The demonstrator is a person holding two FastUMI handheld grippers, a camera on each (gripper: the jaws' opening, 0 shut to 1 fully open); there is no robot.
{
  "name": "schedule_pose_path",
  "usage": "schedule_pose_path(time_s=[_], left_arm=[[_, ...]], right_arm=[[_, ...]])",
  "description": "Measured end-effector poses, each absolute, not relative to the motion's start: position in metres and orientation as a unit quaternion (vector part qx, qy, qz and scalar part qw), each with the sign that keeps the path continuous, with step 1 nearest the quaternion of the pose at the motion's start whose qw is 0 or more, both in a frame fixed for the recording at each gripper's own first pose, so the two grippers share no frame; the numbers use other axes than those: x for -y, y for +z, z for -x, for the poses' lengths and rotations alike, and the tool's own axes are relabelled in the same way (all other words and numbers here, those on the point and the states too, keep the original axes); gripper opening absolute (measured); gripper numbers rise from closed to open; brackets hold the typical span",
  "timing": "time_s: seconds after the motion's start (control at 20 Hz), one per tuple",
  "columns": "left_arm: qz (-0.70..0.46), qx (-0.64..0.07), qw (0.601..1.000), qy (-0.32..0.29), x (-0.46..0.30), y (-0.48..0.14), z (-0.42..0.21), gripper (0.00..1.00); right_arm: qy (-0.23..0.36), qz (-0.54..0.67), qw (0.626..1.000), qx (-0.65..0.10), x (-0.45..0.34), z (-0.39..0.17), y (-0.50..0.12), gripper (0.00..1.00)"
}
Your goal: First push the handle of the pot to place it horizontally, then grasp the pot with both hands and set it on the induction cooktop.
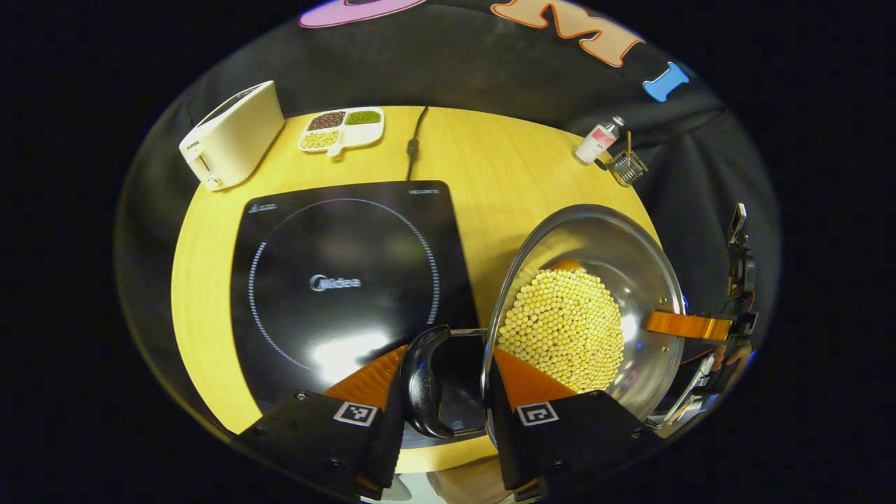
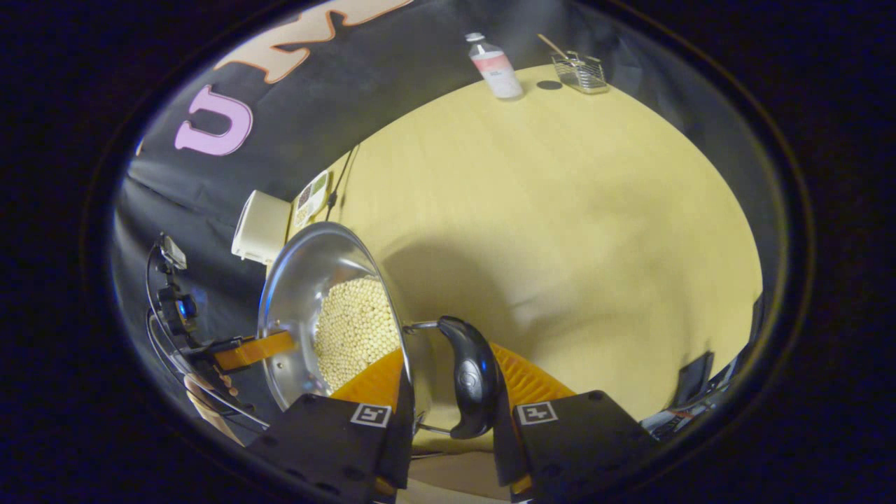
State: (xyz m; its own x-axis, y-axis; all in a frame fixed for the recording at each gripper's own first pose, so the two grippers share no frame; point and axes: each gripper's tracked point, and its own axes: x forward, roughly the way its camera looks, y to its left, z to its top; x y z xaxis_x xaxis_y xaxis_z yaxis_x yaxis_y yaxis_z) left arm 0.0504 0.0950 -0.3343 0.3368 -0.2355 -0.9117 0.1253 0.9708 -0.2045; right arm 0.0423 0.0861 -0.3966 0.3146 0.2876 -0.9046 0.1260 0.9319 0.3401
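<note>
A steel pot (image 1: 595, 245) holding pale round beans (image 1: 563, 325) hangs just right of the black induction cooktop (image 1: 336, 280), its near edge overlapping the cooktop's corner. My left gripper (image 1: 448, 374) is shut across one black side handle (image 1: 423, 381), with one finger outside the handle and the other inside the pot wall. The right gripper (image 1: 689, 325) grips the opposite side. In the right gripper view, my right gripper (image 2: 448, 378) clamps the other black handle (image 2: 472, 378) and the wall of the pot (image 2: 301, 280) the same way. The left gripper (image 2: 255, 350) shows at the far rim. The pot casts a shadow on the table.
Along the back of the round yellow table (image 2: 560, 210) stand a white appliance (image 1: 231, 133), a divided dish of beans (image 1: 343, 128), the cooktop's cord (image 1: 413, 143), a small bottle (image 1: 597, 142) and a wire basket (image 1: 628, 168). The table's edge lies close behind both grippers.
</note>
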Motion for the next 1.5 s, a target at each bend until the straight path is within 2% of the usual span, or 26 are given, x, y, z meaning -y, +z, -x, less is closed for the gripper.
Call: schedule_pose_path(time_s=[0.4,0.45,0.5,0.65,0.7,0.75,1.15,1.5], left_arm=[[0.034,-0.56,0.821,-0.104,-0.197,-0.343,-0.054,0.58],[0.032,-0.556,0.824,-0.101,-0.207,-0.344,-0.056,0.58],[0.028,-0.553,0.827,-0.099,-0.216,-0.345,-0.059,0.58],[0.014,-0.539,0.837,-0.093,-0.241,-0.349,-0.068,0.58],[0.01,-0.535,0.84,-0.091,-0.249,-0.35,-0.071,0.58],[0.007,-0.532,0.842,-0.088,-0.256,-0.352,-0.073,0.58],[0.002,-0.484,0.873,-0.06,-0.291,-0.356,-0.095,0.58],[-0.024,-0.458,0.887,-0.062,-0.298,-0.354,-0.115,0.59]], right_arm=[[0.052,-0.177,0.786,-0.59,-0.191,-0.037,-0.414,0.51],[0.05,-0.177,0.786,-0.591,-0.201,-0.039,-0.416,0.43],[0.05,-0.177,0.785,-0.591,-0.211,-0.041,-0.418,0.51],[0.052,-0.178,0.784,-0.592,-0.238,-0.049,-0.425,0.51],[0.055,-0.177,0.784,-0.592,-0.246,-0.052,-0.429,0.44],[0.056,-0.175,0.785,-0.592,-0.252,-0.056,-0.432,0.51],[0.071,-0.156,0.809,-0.562,-0.295,-0.086,-0.452,0.5],[0.061,-0.158,0.821,-0.544,-0.304,-0.105,-0.456,0.5]])
